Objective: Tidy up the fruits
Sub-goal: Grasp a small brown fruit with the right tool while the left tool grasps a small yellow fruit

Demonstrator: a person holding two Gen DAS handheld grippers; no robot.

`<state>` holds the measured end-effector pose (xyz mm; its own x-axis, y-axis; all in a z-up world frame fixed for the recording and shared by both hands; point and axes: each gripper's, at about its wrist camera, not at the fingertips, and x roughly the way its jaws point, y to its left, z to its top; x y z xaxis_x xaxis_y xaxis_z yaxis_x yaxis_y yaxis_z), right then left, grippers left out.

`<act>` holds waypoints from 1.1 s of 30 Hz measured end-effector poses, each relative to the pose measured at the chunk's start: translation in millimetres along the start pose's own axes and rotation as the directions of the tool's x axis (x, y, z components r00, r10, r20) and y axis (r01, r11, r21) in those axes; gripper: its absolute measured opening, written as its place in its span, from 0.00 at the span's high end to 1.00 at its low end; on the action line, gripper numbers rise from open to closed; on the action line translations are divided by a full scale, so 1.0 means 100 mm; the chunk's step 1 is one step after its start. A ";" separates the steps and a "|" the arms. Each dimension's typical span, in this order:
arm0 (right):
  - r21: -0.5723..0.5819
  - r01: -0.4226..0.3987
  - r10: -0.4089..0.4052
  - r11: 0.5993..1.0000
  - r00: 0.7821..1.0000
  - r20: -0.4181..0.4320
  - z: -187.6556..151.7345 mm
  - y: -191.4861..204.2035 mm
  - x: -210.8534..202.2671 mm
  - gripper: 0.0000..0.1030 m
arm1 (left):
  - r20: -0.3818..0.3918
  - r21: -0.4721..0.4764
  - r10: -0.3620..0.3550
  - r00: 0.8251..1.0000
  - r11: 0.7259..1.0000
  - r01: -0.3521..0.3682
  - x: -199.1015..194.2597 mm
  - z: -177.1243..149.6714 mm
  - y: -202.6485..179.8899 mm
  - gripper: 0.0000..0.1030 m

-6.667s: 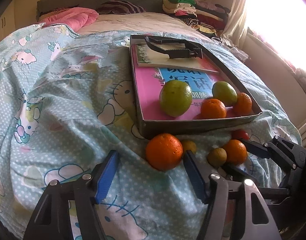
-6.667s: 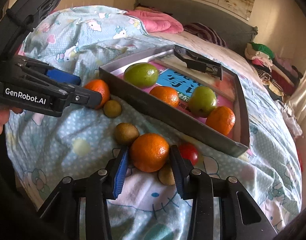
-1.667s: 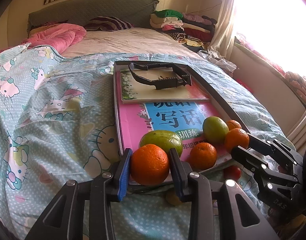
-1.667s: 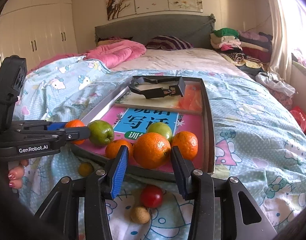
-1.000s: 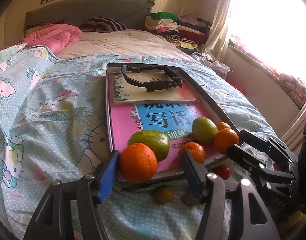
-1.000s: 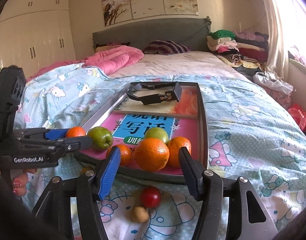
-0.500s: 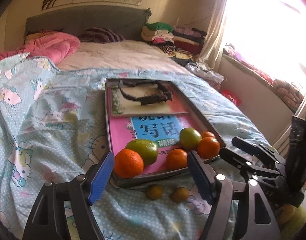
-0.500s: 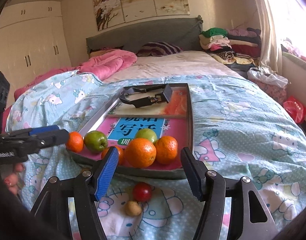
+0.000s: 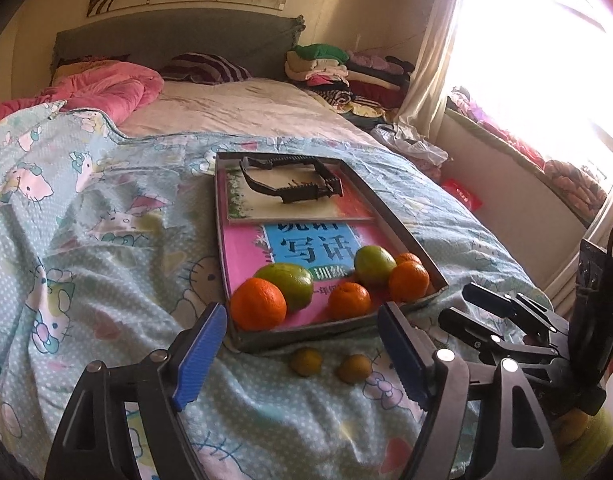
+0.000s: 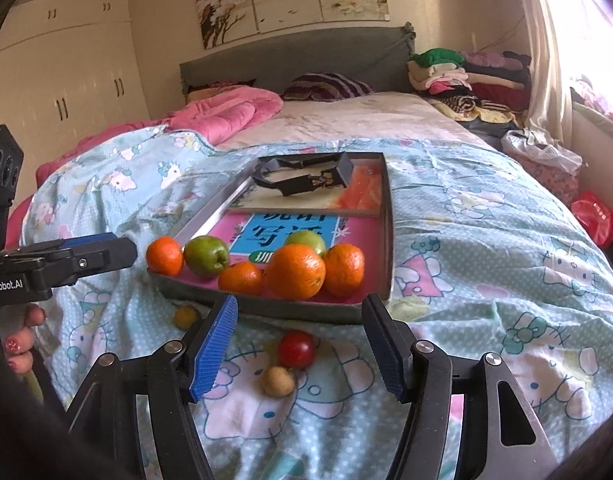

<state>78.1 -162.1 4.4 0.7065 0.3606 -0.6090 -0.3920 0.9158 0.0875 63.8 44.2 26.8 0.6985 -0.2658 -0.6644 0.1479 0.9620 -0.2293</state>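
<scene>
A grey tray (image 9: 402,232) on the bed holds several oranges and green fruits at its near end. The orange (image 9: 258,304) in its near left corner lies just beyond my left gripper (image 9: 302,316), whose jaws are opening with nothing between them. A large orange (image 10: 295,271) sits at the tray's front edge, ahead of my right gripper (image 10: 300,306), which is open and empty. Two small brownish fruits (image 9: 305,361) lie on the blanket below the tray. A red tomato (image 10: 295,348), a tan fruit (image 10: 279,381) and a yellow fruit (image 10: 185,316) also lie there.
Books and a black clip (image 9: 290,184) fill the tray's far half. A pink quilt (image 10: 226,116) and folded clothes (image 10: 466,76) lie at the bed's head. A hand's fingers (image 10: 18,340) show at the left, and a bright window (image 9: 546,60) at the right.
Both grippers have let go of their oranges, which now rest in the tray. Both have drawn back from the tray, and the left jaws have spread wider.
</scene>
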 end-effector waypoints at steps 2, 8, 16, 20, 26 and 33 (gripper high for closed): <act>-0.002 -0.003 0.003 1.000 1.000 -0.014 -0.03 0.03 0.01 0.36 | -0.017 0.006 -0.001 1.000 1.000 0.001 0.02 -0.03 -0.02 0.24; 0.002 -0.009 0.009 1.000 0.998 -0.061 -0.12 0.07 0.07 0.36 | -0.067 0.026 0.018 0.998 1.000 -0.016 0.09 -0.13 -0.06 0.24; 0.005 -0.012 0.012 1.000 0.990 -0.143 -0.29 0.11 0.22 0.36 | -0.142 0.044 0.019 0.990 0.999 -0.012 0.28 -0.35 -0.10 0.33; 0.002 -0.010 0.010 1.000 0.986 -0.168 -0.34 0.13 0.30 0.37 | -0.163 0.042 0.029 0.986 0.999 -0.023 0.39 -0.41 -0.09 0.42; -0.002 -0.010 0.009 1.000 0.980 -0.196 -0.41 0.12 0.44 0.62 | -0.166 0.040 0.028 0.986 0.999 -0.021 0.48 -0.42 -0.05 0.57; -0.049 -0.046 0.035 0.998 0.980 -0.196 -0.44 0.22 0.53 0.74 | -0.184 0.053 0.032 0.982 0.998 -0.023 0.63 -0.44 -0.09 0.62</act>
<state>81.3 -130.9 -60.8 0.5633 0.3512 -0.7479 -0.4527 0.8884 0.0763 75.4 16.2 -44.2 0.5622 -0.2416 -0.7910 0.1687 0.9698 -0.1763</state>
